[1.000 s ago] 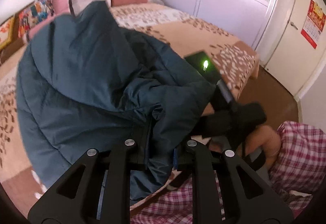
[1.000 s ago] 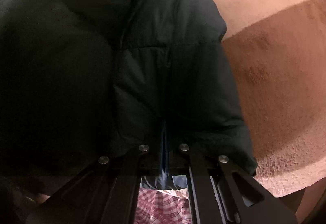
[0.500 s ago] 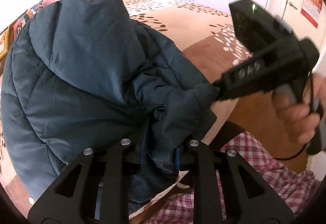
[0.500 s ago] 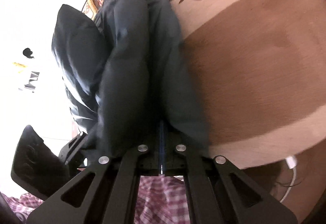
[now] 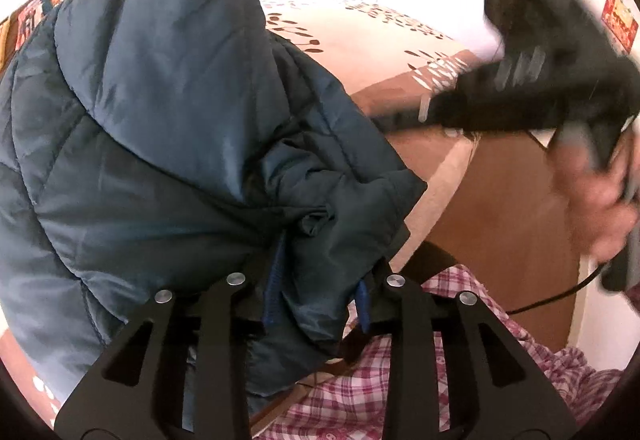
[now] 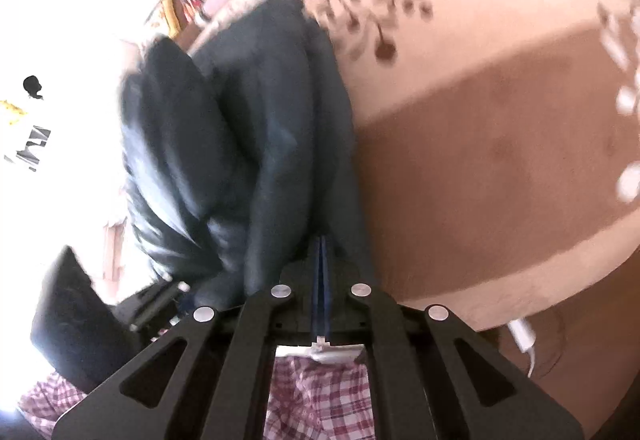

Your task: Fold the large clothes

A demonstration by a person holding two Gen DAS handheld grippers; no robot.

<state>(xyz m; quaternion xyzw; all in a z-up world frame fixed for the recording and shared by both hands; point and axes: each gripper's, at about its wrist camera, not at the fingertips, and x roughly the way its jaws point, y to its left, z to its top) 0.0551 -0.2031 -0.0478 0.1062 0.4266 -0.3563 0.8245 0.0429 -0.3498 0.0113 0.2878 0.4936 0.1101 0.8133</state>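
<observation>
Your left tool (image 5: pixel 316 292) is clamped on a bunched fold of the dark teal puffer jacket (image 5: pixel 160 128), fingers only part-closed w/ a thick wad of fabric between them; blue pads show at the fabric edges. Jacket hangs in the air over the bed (image 5: pixel 360 36), hood side up, bulk spreading to the left of the view. Your right tool (image 6: pixel 322 268) is pinched nearly shut on a thin jacket edge (image 6: pixel 280 144), just a narrow slit between the blue pads w/ fabric in it. From the right wrist cam the jacket drapes up and away from the fingers, above the beige and brown bedspread (image 6: pixel 480 168). In the left cam the right tool body (image 5: pixel 532 88) sits upper right, motion-blurred, your right hand (image 5: pixel 592 192) gripping its handle. Plaid shirt (image 5: pixel 380 392) visible below both tools. White cable (image 6: pixel 522 336) lies at the bed edge, lower right of the right cam.
</observation>
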